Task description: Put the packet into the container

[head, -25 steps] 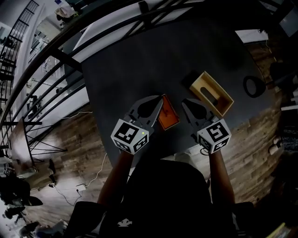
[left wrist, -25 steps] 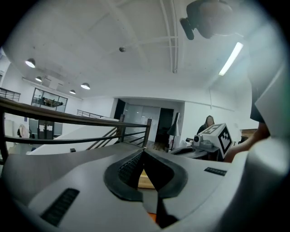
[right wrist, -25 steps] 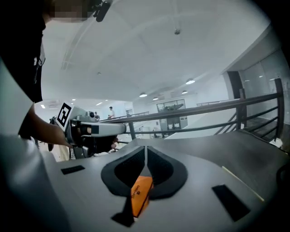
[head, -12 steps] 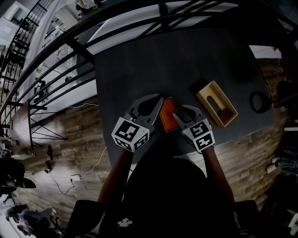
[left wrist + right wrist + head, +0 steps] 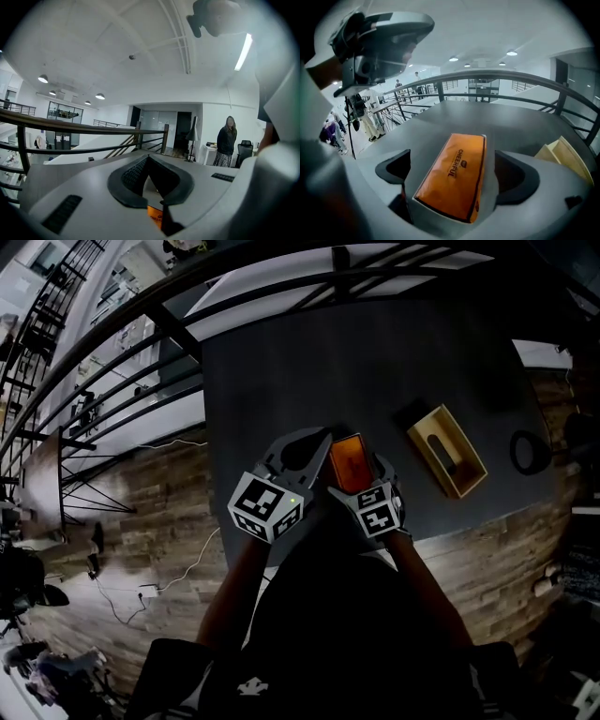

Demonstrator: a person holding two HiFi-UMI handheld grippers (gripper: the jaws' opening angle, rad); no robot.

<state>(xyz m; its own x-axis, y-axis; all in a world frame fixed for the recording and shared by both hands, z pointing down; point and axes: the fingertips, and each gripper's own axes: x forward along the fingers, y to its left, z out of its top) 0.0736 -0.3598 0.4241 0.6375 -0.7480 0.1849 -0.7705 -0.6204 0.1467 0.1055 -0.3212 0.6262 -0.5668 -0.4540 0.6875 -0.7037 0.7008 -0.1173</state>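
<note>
The orange packet (image 5: 347, 459) is held up over the dark table (image 5: 375, 352), near its front edge. My left gripper (image 5: 322, 442) is shut on the packet's left edge; in the left gripper view a corner of the packet (image 5: 156, 216) shows under the closed jaws of that gripper (image 5: 148, 158). My right gripper (image 5: 360, 471) is opening, its jaws standing on both sides of the packet (image 5: 454, 176) without pressing it. The tan wooden container (image 5: 448, 451) lies open-topped to the right, and its corner (image 5: 565, 152) shows in the right gripper view.
A small black object (image 5: 410, 415) lies against the container's far end. A black tape ring (image 5: 528, 451) and a white sheet (image 5: 544, 354) lie at the table's right. A metal railing (image 5: 187, 343) runs behind the table. A person (image 5: 226, 147) stands far off.
My right gripper has moved left from beside the container to the packet, and its jaws have spread around it. The left gripper has kept its hold on the packet.
</note>
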